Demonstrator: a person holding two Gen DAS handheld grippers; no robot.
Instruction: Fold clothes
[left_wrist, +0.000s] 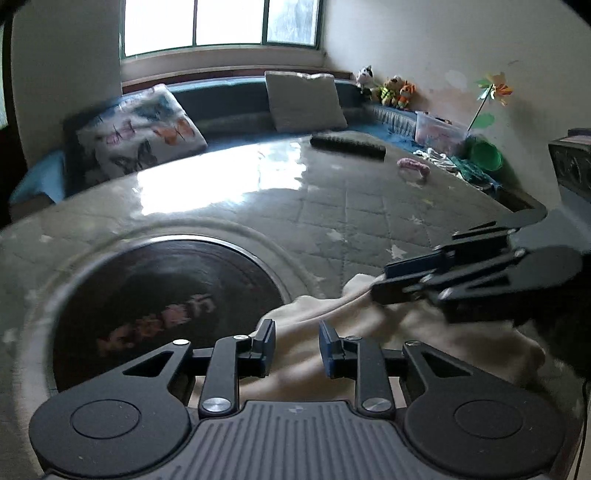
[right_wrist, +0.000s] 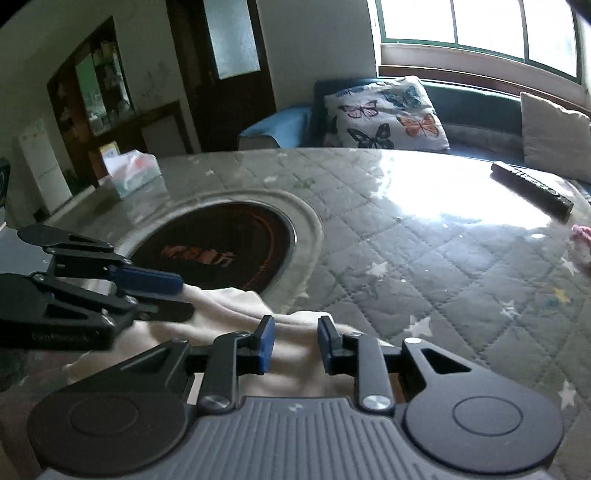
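Note:
A cream garment (left_wrist: 332, 325) lies bunched at the near edge of the quilted round table (left_wrist: 369, 206). My left gripper (left_wrist: 296, 349) has its jaws apart over the cloth, with cream fabric between the blue pads. My right gripper (left_wrist: 384, 286) reaches in from the right, its fingers close together with a fold of the garment between them. In the right wrist view the garment (right_wrist: 229, 306) lies under both grippers: my right gripper (right_wrist: 295, 345) has its jaws apart over the fabric, and my left gripper (right_wrist: 184, 295) comes in from the left, touching the cloth.
A dark round hotplate (left_wrist: 166, 306) is set in the table's middle, also in the right wrist view (right_wrist: 221, 251). A black remote (left_wrist: 347, 144) and a pink item (left_wrist: 413, 165) lie at the far side. Pillows (left_wrist: 140, 129) sit on the bench behind. A tissue pack (right_wrist: 133, 170) stands far left.

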